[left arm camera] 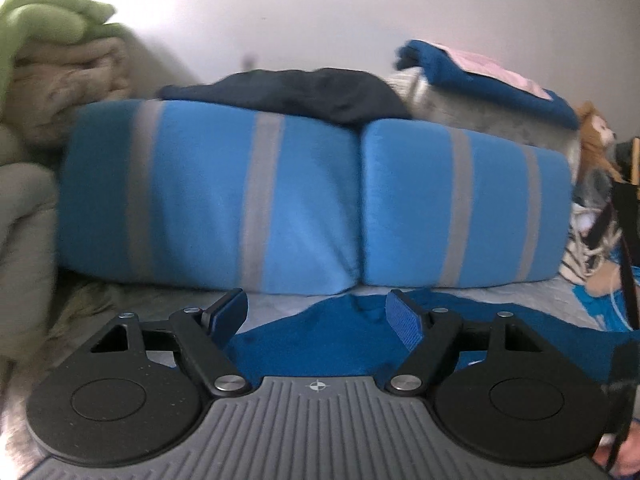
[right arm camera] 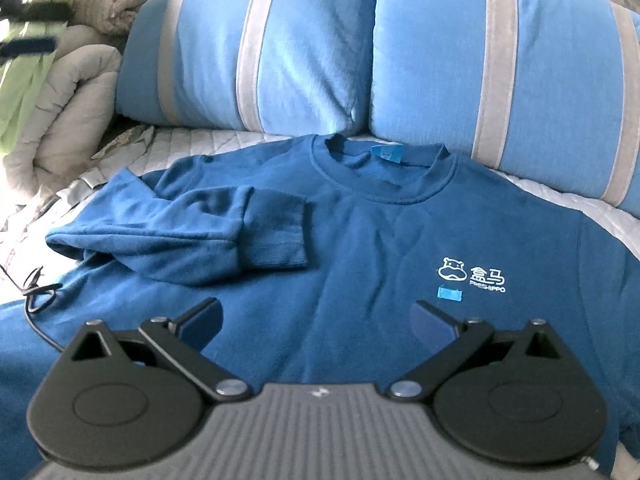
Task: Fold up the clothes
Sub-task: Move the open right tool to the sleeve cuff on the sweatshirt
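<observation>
Your left gripper (left arm camera: pixel 316 312) and right gripper (right arm camera: pixel 316 320) both stand released, grasping nothing. The blue sweatshirt (right arm camera: pixel 360 248) lies flat on the bed before two striped pillows (right arm camera: pixel 256 48), one sleeve (right arm camera: pixel 192 236) folded across its chest.

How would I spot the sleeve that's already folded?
Find the two striped pillows; the blue sweatshirt lies flat before them. The folded sleeve lies across its chest, left of the collar, cuff pointing at the white logo.
</observation>
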Tool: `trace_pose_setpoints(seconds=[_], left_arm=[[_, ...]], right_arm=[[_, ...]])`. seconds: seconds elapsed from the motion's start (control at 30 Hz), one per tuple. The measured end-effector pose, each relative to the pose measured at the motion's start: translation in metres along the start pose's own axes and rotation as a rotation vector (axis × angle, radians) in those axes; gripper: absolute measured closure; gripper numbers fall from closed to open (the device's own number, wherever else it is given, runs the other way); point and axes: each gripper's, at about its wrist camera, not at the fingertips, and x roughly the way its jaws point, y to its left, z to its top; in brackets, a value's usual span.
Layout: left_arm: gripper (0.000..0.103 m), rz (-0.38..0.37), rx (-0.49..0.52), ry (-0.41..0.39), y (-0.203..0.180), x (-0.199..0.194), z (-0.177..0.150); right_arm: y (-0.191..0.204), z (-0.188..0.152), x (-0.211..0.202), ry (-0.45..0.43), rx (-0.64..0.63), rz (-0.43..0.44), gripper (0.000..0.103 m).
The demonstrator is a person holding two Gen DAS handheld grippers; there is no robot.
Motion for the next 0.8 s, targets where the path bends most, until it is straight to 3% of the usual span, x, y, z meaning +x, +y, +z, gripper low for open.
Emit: trace_pose_setpoints(seconds=[0.37, 0.43, 0.57, 0.67, 0.8], left_arm=[[0.027, 0.127, -0.051, -0.008, 0.07, -0.045, -0.03], [0.027, 0.127, -0.073, 0.001, 0.079, -0.048, -0.04], [0.027, 0.121, -0.122, 0.016, 0.093, -0.049, -0.057], [0.027, 0.116, -0.147, 0.028, 0.101, -0.048, -0.07], [0.027, 0.113, -0.176, 0.052, 0.11, -0.046, -0.085]], right_arm=[[0.015, 0.004, -0.011, -0.046, -0.104, 0.082, 0.0], [0.025, 0.005, -0.011, -0.037, -0.198, 0.024, 0.0], [0.039, 0.009, -0.009, -0.014, -0.379, 0.01, 0.002], [0.048, 0.015, -0.006, -0.009, -0.506, 0.028, 0.005], [0.061, 0.022, 0.001, -0.013, -0.645, 0.115, 0.011]])
